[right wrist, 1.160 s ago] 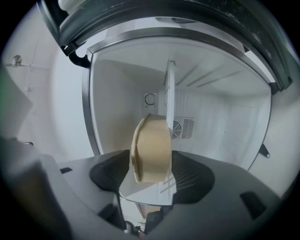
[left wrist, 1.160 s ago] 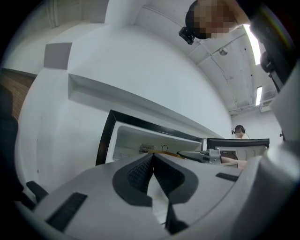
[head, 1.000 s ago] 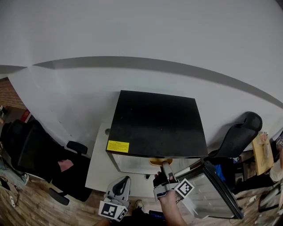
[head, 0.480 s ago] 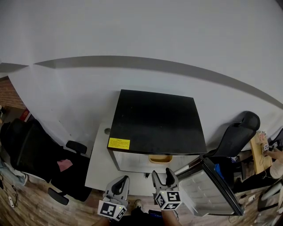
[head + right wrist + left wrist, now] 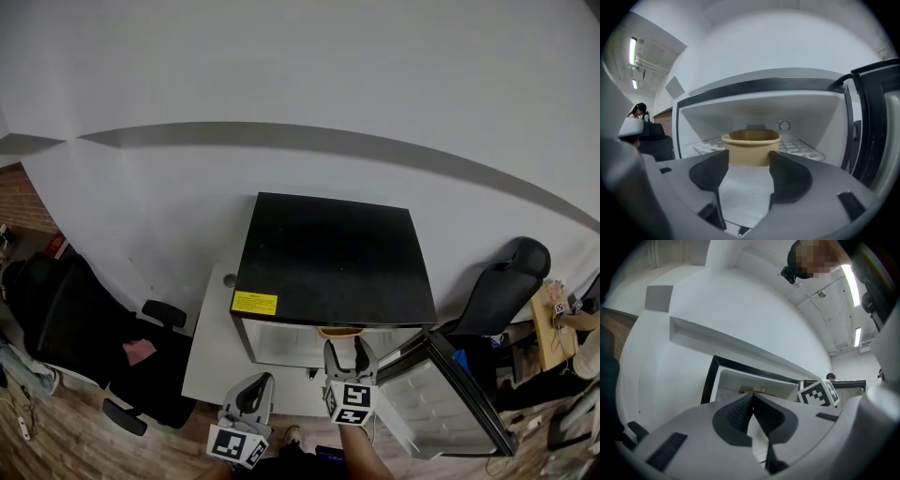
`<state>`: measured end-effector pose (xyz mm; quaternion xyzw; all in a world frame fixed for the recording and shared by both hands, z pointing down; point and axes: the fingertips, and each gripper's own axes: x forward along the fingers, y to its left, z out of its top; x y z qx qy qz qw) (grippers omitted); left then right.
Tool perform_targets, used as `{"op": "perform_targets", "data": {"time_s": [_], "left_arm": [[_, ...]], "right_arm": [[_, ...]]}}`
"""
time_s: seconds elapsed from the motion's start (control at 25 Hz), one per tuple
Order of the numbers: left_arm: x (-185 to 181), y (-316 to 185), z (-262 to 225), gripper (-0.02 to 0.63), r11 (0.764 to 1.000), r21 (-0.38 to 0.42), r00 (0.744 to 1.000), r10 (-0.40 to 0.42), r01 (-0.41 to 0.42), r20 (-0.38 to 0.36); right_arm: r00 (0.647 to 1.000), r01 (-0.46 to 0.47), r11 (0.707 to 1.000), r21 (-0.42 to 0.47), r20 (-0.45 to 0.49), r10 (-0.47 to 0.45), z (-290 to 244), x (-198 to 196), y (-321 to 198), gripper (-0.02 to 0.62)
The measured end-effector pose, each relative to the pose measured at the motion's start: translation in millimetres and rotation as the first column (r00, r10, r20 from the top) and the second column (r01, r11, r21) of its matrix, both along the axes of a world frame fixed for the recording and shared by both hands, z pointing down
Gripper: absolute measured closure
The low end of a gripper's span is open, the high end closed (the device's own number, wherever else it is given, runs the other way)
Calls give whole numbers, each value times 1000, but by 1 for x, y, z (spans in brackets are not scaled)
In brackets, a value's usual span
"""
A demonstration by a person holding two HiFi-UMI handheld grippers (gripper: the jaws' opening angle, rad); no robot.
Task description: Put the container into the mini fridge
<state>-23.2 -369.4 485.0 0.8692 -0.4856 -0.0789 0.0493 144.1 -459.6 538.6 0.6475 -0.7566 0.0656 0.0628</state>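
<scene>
A tan round container [image 5: 751, 147] stands on the wire shelf inside the open mini fridge [image 5: 764, 101]; in the head view only its rim [image 5: 339, 332] peeks out under the fridge's black top [image 5: 333, 258]. My right gripper [image 5: 746, 176] is open just in front of the container, not touching it, and shows in the head view [image 5: 344, 352] at the fridge's mouth. My left gripper [image 5: 751, 401] is shut and empty, held low to the left of the fridge [image 5: 253, 392]. The fridge door [image 5: 450, 403] hangs open to the right.
The fridge stands on a white low platform [image 5: 211, 342] against a white wall. A black office chair [image 5: 75, 328] is at the left, another black chair [image 5: 502, 286] at the right. A person sits at a desk at the far right [image 5: 572, 323].
My right gripper let go of the container inside the fridge, drew back out, and now sits open again at the fridge mouth. The left gripper stayed put.
</scene>
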Motion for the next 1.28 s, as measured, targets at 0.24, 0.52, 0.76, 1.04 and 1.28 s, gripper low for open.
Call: {"op": "perform_targets", "data": {"time_s": [0.24,0.52,0.76,1.04,1.28], "left_arm": [[-5,1,-1,598,1000,0,1000,-18,18,7],[-19,10,-1,597,999,-5,999,-40,40,13],[-34,37,0,597,1000,-8,1000,-29,29,1],[-49,98,6,597,999,-8,999,31,-31,-15],[-56,151,10,597,997,-17,997,81,-81,-4]], "right_arm": [[1000,-19,1000,-12,-26,18,0,5,-22,313],[999,-33,999,-7,-13,33,-5,-6,-31,313],[1000,14,1000,7,-11,-14,-17,-29,13,313],[999,-28,1000,8,36,28,-18,-40,129,503],[994,-58,998,-18,87,59,-14,-47,218,560]]}}
